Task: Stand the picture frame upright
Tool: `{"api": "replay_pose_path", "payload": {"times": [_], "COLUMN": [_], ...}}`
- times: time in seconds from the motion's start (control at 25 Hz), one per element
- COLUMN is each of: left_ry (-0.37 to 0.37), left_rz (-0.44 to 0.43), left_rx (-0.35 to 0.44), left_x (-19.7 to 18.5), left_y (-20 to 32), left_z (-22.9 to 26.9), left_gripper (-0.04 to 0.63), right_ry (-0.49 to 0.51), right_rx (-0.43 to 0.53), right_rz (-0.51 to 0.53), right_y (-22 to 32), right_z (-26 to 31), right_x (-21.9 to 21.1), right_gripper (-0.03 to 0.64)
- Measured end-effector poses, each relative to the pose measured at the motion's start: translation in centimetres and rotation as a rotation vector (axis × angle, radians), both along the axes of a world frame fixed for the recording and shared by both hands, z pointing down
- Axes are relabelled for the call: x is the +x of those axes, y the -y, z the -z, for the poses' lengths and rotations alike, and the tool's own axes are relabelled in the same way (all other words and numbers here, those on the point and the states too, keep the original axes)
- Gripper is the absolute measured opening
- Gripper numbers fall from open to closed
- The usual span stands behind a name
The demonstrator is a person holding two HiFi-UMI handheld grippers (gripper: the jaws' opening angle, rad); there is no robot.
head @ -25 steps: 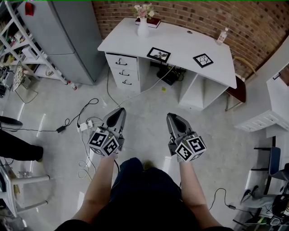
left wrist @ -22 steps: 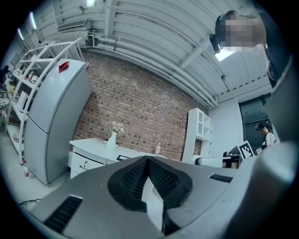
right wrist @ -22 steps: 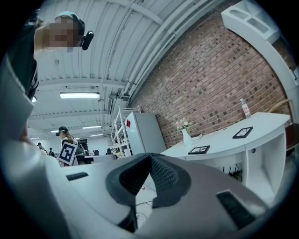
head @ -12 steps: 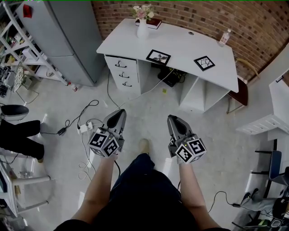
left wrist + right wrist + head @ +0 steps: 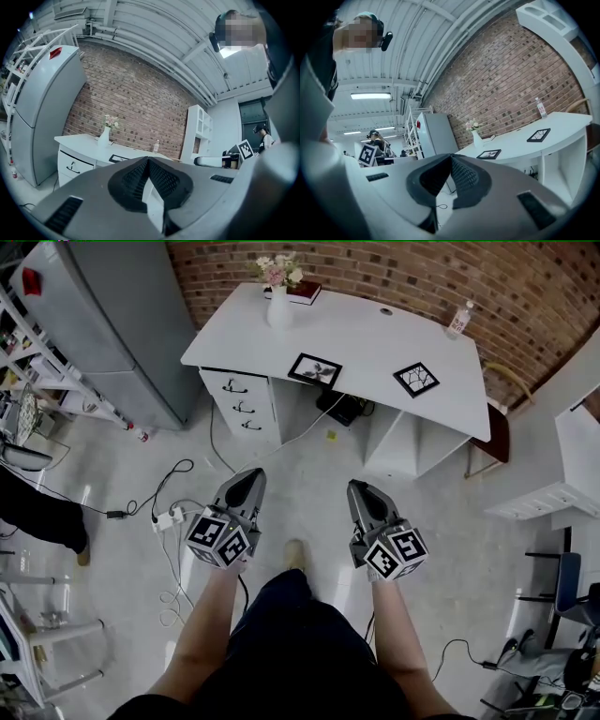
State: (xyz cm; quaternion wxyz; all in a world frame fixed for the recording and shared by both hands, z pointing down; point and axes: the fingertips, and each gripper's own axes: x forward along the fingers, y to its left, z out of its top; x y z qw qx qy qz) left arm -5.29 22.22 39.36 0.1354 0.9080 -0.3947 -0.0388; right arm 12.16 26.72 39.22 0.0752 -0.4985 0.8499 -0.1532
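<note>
Picture frame (image 5: 314, 369) lies flat on the desk (image 5: 375, 329), well ahead of me, second frame (image 5: 416, 379) near it; left gripper (image 5: 248, 476) and right gripper (image 5: 360, 489) jaws closed, empty, so I reckon I step close, then open wide for an edge.

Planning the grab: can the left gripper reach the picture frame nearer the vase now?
Probably not yet: the left gripper hangs shut over floor, short of the desk; nothing blocks the frame.
</note>
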Motion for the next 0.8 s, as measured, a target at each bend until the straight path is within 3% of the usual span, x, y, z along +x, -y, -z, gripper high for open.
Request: {"api": "replay_pose_path", "payload": {"times": [0.8], "left_ry": [-0.013], "left_rz": [-0.109], "left_rx": [-0.058], "left_x": [5.2], "left_y": [15.4], "left_z": [-1.9], "left_gripper": [0.0], "right_ry": [0.008], "right_rx": [-0.093], "right_rz": [-0.041], "right_y": [13.8], "right_z": [-3.2], "right_x": [2.4], "right_gripper": [0.004]}}
